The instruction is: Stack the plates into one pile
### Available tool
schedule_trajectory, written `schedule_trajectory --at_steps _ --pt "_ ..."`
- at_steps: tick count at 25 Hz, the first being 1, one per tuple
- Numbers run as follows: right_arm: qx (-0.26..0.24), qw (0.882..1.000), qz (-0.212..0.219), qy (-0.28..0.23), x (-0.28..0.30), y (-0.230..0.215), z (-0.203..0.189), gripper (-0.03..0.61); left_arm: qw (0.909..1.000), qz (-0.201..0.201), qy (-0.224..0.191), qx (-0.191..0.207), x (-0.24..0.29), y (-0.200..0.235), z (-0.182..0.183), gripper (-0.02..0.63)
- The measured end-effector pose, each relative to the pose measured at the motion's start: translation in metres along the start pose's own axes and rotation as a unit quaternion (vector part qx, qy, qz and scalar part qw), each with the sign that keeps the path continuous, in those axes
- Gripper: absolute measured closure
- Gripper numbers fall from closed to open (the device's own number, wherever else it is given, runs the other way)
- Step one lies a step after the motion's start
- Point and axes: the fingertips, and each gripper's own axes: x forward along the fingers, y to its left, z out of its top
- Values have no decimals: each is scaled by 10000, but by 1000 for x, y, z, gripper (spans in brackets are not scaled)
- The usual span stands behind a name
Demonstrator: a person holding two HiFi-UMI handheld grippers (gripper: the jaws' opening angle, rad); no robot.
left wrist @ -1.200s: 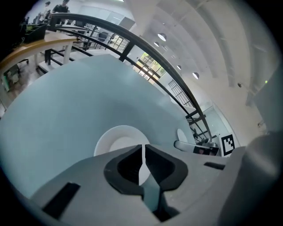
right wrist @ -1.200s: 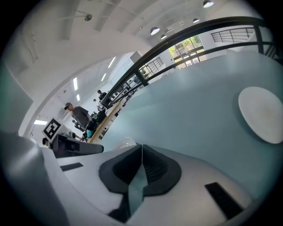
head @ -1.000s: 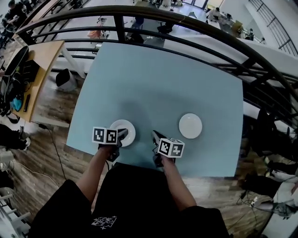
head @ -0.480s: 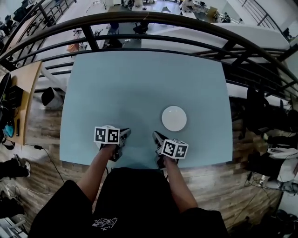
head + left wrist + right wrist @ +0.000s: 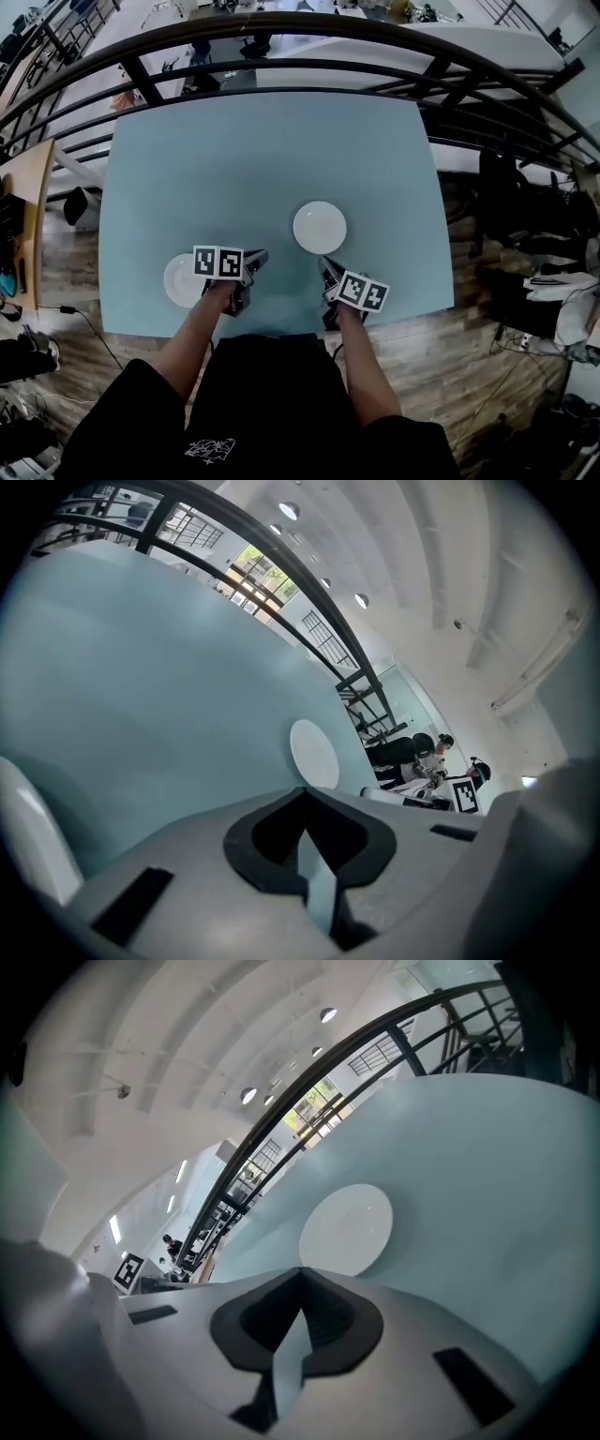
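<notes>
I note both grippers slid right: right gripper (image 5: 329, 269) now just before centre plate (image 5: 320, 228), left gripper (image 5: 254, 261) past left plate (image 5: 177, 281). Fingers of both pressed together, empty. Plates seemingly unmoved; stacking unstarted.

We see a smooth, matt pale-blue tabletop (image 5: 262, 150); on it the middle plate (image 5: 320, 228) and near-left plate (image 5: 180, 281) look glossy white; beyond it, a dark metal railing (image 5: 281, 25); beneath it, a wood-plank floor (image 5: 450, 366).

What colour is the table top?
The table is pale blue, clearest in the head view.
</notes>
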Motion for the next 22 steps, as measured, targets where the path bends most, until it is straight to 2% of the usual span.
schedule_trajectory --at_steps 9,22 --pt "277 9995 -141 31 -8 -59 23 572 9994 21 -56 -347 56 -4 7 605" --pt "737 9972 13 106 12 -96 42 569 9963 0 -95 -849 99 9 15 603"
